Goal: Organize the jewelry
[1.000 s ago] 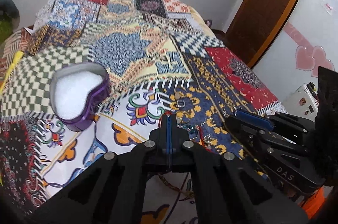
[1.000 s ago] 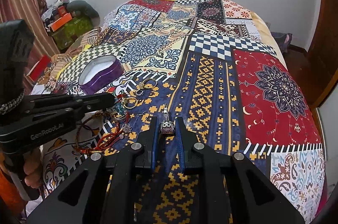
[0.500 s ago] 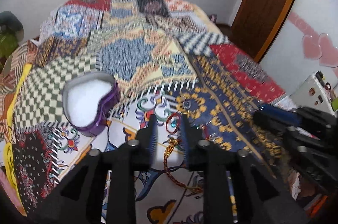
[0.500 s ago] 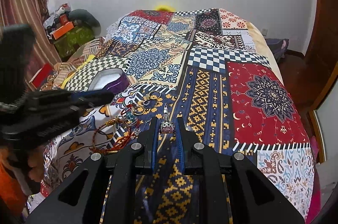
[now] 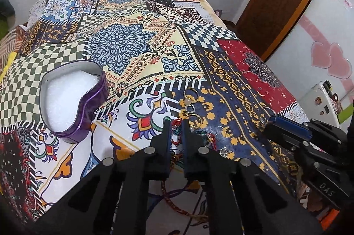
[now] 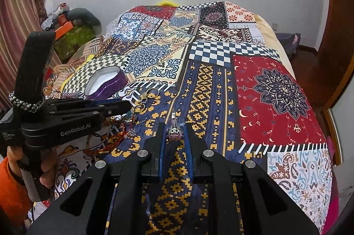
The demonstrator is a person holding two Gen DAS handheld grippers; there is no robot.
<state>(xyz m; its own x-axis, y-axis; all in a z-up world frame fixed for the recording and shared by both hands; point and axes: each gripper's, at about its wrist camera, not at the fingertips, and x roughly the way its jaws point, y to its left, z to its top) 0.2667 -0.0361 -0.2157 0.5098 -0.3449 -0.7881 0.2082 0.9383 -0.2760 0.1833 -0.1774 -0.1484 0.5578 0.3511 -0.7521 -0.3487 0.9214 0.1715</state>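
R gripper (image 6: 174,135) is clamped on a small ornate ring (image 6: 175,133), its pointed tip aimed straight ahead along the fingers, long axis fwd. L gripper (image 5: 176,124) is nearly closed round a red bracelet (image 5: 177,123) in the jewelry pile; can't tell if it bites. Heart tin (image 5: 73,97) sits ahead-left of L gripper: lift slow, watch for tangled strands

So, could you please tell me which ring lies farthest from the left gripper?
The gold ring at the far end of the cluster, nearest the white-fringed patch; the others lie closer to the left gripper.
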